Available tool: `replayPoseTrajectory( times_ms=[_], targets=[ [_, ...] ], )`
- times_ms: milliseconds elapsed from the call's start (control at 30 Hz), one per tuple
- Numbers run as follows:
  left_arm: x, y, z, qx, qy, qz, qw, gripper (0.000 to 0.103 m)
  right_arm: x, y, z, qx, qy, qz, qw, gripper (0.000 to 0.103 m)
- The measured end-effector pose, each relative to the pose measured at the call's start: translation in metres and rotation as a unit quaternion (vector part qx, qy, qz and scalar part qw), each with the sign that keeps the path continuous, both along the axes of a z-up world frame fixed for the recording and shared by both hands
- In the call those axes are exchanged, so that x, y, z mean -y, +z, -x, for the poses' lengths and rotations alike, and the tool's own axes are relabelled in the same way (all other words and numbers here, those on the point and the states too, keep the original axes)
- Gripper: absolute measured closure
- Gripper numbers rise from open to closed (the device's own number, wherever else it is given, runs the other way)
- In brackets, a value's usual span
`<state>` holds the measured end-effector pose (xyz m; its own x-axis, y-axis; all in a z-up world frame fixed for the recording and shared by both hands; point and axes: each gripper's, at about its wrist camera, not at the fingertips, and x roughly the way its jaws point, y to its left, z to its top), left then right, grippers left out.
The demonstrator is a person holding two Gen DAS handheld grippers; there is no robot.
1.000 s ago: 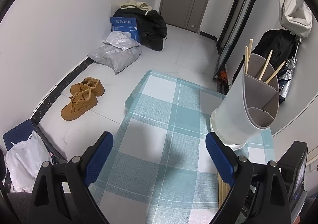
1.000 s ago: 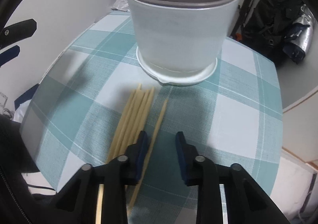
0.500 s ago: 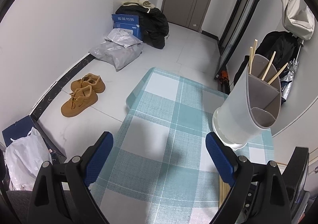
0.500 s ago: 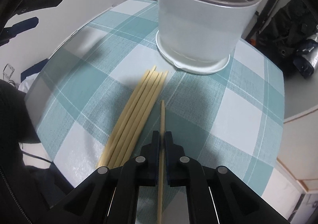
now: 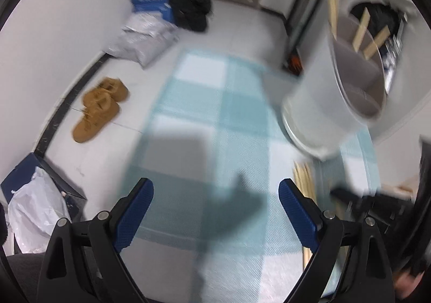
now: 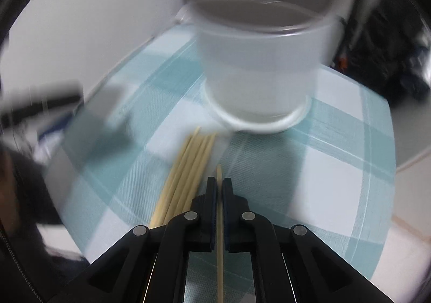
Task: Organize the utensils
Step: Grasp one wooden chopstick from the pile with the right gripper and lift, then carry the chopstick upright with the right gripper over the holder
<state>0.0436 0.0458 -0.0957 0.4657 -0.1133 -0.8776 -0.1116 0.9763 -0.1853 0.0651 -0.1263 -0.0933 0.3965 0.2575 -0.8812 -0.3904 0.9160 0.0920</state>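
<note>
Right tongs (image 6: 219, 188) are clamped on one chopstick (image 6: 220, 235); left tongs (image 5: 215, 195) hang wide open over the checked tabletop (image 5: 237, 120), holding nothing, though it's blurry.

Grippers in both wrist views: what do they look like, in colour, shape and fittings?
The left gripper and the right gripper match: black angular plastic linkage arms with triangular cut-outs and round silver pivot screws. Each finger ends in a flat dark blue pad with a fine dotted texture. No cables, markings or sleeves show.
</note>
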Motion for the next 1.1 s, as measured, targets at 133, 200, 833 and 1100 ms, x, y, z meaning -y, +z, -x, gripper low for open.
replayPoseTrajectory(
  times_ms=[133, 200, 833, 1100],
  targets=[
    [0.029, -0.017, 0.0, -0.042, -0.049, 0.008, 0.9979, 0.012, 0.03, 0.019, -0.008, 0.018, -0.053, -0.074, 0.996, 0.1],
    [0.04, -0.019, 0.001, -0.049, -0.064, -0.005, 0.9967, 0.012, 0.041, 0.025, -0.008, 0.023, -0.075, -0.102, 0.992, 0.1],
    [0.062, -0.029, 0.008, -0.062, -0.064, -0.061, 0.9941, 0.012, 0.121, 0.059, 0.002, 0.062, -0.178, -0.244, 0.951, 0.1],
    [0.053, -0.033, -0.002, -0.064, -0.035, -0.056, 0.9958, 0.012, 0.124, 0.065, 0.008, 0.083, -0.17, -0.229, 0.955, 0.1]
  ],
)
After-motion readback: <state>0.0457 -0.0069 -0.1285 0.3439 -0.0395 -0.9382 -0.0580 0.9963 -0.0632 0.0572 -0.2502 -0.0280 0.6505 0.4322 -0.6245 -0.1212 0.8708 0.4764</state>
